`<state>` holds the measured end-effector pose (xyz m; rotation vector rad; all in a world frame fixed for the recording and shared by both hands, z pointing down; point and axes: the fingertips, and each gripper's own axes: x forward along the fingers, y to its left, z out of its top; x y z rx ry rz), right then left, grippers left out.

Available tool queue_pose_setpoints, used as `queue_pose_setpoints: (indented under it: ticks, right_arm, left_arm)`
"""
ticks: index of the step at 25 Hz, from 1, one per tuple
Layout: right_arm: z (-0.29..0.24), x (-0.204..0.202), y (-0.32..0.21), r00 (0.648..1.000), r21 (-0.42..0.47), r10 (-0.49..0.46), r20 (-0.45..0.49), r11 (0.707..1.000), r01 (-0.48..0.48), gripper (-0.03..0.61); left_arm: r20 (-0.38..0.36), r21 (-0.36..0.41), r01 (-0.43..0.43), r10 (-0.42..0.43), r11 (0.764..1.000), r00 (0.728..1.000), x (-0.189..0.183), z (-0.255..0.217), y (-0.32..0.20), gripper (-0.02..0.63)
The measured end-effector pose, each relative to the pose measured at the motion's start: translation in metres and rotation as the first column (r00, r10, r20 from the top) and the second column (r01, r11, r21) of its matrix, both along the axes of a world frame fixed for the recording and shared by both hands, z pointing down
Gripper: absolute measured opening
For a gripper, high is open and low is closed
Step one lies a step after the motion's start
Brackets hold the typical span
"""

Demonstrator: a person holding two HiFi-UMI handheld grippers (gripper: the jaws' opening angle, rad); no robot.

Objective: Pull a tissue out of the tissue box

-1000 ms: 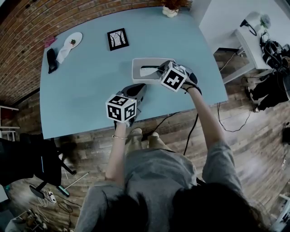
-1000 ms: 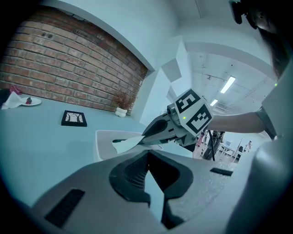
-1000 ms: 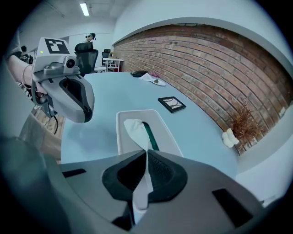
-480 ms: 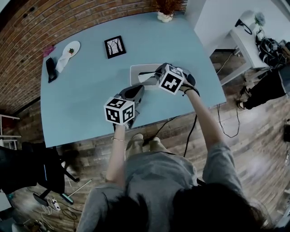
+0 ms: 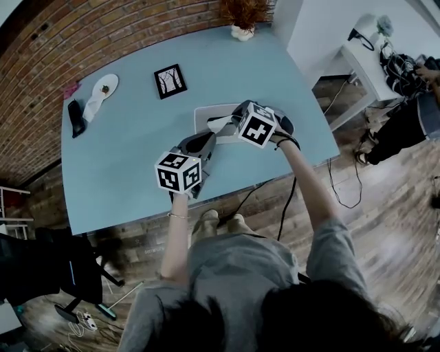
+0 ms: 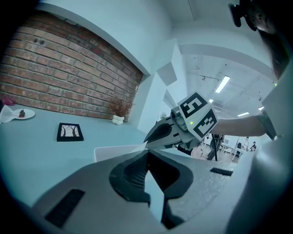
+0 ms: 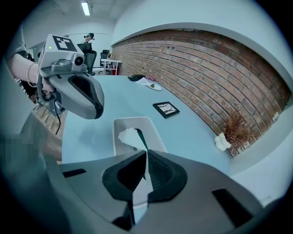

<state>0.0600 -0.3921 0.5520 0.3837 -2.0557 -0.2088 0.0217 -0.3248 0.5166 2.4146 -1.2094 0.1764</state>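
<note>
**Tissue pinched at the tips, ready to be drawn from the box**

Viewed from above the person's head. Nearest, over the front edge of the blue table (image 5: 124,158): left gripper (image 5: 212,136), tips closed together on nothing, pointing toward the box and apart from it. Just beyond: right gripper (image 7: 145,153), angled steeply down over the tissue box (image 7: 155,128), clenched tight, apparently nipping the edge of the white tissue (image 7: 129,135) right at the tips. Tissue standing up from the dark slot in a small peak, mostly inside the box, not yet free. Box lying flat on the table toward its near side, with nothing pinning it down.

Step in hand, by the look of it: grip made, pull about to begin. Next move: lifting up and away in one smooth line, with a firm pinch so the thin sheet neither slips nor tears. Possibly also steadying the light box with the left gripper.

Farther back: a small framed picture (image 5: 169,80), a plate (image 5: 106,84) near the left edge, and a potted plant (image 5: 242,17) at the far edge by the brick wall (image 5: 41,62).
</note>
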Motion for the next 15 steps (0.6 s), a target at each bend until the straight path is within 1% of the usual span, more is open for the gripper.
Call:
queue_pose_setpoints:
  ticks: [6, 15]
  right_arm:
    - [-0.010, 0.002, 0.001, 1.000, 0.014, 0.009, 0.007, 1.000, -0.009, 0.003]
    - [-0.023, 0.006, 0.003, 0.998, 0.030, 0.053, 0.029, 0.998, -0.054, 0.003]
  left_arm:
    - [0.001, 0.011, -0.016, 0.016, 1.000, 1.000, 0.002, -0.006, -0.001, 0.003]
    - [0.005, 0.033, -0.051, 0.051, 0.998, 0.999, 0.002, -0.016, 0.000, 0.003]
